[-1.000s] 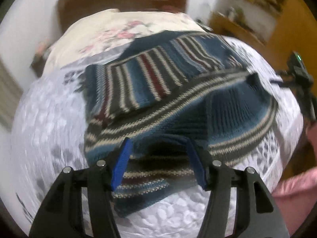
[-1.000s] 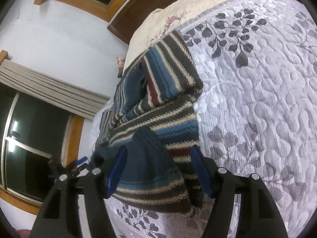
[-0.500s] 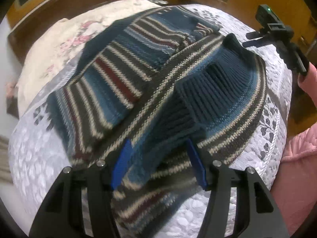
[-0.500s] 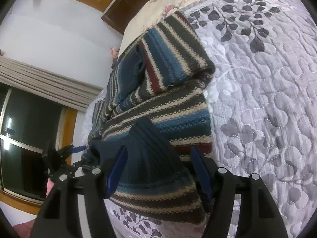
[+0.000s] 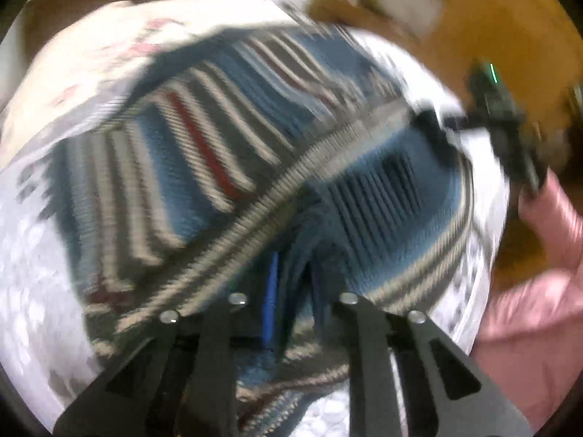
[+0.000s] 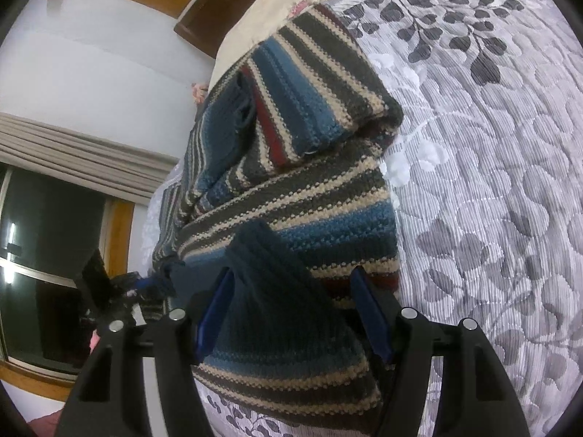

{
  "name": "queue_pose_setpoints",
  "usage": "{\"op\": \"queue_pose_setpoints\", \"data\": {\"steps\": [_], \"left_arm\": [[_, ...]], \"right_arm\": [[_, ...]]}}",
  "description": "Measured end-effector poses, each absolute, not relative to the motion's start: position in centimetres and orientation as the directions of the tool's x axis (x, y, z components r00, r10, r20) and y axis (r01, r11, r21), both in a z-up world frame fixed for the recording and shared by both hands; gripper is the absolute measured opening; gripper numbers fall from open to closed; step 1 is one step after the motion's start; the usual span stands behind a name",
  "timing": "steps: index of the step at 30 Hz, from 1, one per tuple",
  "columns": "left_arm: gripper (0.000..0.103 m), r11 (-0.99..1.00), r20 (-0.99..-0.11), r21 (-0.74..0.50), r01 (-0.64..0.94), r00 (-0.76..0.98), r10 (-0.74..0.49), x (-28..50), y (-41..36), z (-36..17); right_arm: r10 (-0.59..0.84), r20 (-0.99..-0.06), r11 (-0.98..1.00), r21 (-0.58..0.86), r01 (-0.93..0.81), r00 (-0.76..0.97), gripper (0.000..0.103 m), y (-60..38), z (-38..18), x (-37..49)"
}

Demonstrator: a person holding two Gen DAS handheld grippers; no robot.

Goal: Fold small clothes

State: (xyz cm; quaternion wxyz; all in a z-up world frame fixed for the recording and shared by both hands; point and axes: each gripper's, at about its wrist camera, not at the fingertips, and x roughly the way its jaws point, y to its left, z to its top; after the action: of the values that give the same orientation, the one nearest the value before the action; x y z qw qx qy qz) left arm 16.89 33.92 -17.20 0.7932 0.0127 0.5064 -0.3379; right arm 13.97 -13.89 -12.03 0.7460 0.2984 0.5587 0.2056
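Knitwear here is thick and soft: the striped sweater [image 6: 291, 196] lies part-folded on the quilted bedspread [image 6: 492, 182], and looks heavy enough to sag and stretch if lifted by one corner. On the left, the left gripper [image 5: 291, 287] has its fingers drawn narrow, pinching a bunched fold of the knit. To the right, the right gripper [image 6: 291, 313] stands wide around the dark ribbed hem, not clamped. Best hold: doubled hem edges, both sides together.

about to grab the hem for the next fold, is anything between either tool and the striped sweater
Nothing visible. The left tool is already closed on a bunch of the blue, grey and cream striped knit sweater; the right tool sits open astride its dark ribbed hem on the grey leaf-patterned quilt.
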Motion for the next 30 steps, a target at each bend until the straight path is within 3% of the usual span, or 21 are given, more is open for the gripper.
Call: {"op": "queue_pose_setpoints", "data": {"steps": [4,7,10,12,17,24,26,28,29,30], "left_arm": [[0.011,0.853,-0.776,-0.394,0.342,0.373,-0.508,18.3,38.8,-16.9],[0.018,0.863,-0.775,-0.416,0.286,0.385,-0.501,18.0,40.2,-17.3],[0.031,0.861,-0.779,-0.419,0.288,0.373,-0.504,17.4,40.1,-17.4],[0.051,0.874,-0.798,-0.384,0.299,0.368,-0.476,17.1,39.6,-17.5],[0.067,0.887,-0.831,-0.318,0.336,0.351,-0.431,18.0,38.1,-17.5],[0.068,0.903,-0.883,-0.229,0.364,0.313,-0.350,19.3,35.7,-19.3],[0.067,0.909,-0.896,-0.212,0.359,0.301,-0.328,19.4,35.2,-20.0],[0.055,0.909,-0.904,-0.206,0.363,0.284,-0.319,19.3,34.8,-20.5],[0.038,0.907,-0.912,-0.202,0.368,0.268,-0.312,19.0,34.4,-20.8],[0.021,0.902,-0.912,-0.208,0.378,0.258,-0.318,18.7,34.0,-20.9]], "right_arm": [[0.641,-0.710,0.743,0.669,-0.003,0.291,0.067,-13.5,-11.8,14.5],[0.632,-0.718,0.759,0.649,-0.046,0.291,0.068,-12.8,-11.3,14.8],[0.610,-0.739,0.786,0.609,-0.105,0.287,0.072,-11.6,-10.6,14.8],[0.576,-0.767,0.816,0.557,-0.152,0.282,0.073,-10.6,-10.1,14.8],[0.477,-0.834,0.873,0.413,-0.260,0.277,0.076,-8.0,-9.8,14.9],[0.406,-0.879,0.892,0.323,-0.315,0.248,0.076,-5.7,-11.2,15.9],[0.377,-0.895,0.902,0.296,-0.315,0.238,0.072,-5.1,-11.8,16.2],[0.368,-0.898,0.900,0.278,-0.335,0.243,0.057,-4.5,-11.8,15.9],[0.370,-0.896,0.897,0.274,-0.347,0.247,0.052,-3.8,-11.8,15.8],[0.378,-0.890,0.889,0.272,-0.369,0.254,0.038,-3.4,-11.4,15.4]]}}
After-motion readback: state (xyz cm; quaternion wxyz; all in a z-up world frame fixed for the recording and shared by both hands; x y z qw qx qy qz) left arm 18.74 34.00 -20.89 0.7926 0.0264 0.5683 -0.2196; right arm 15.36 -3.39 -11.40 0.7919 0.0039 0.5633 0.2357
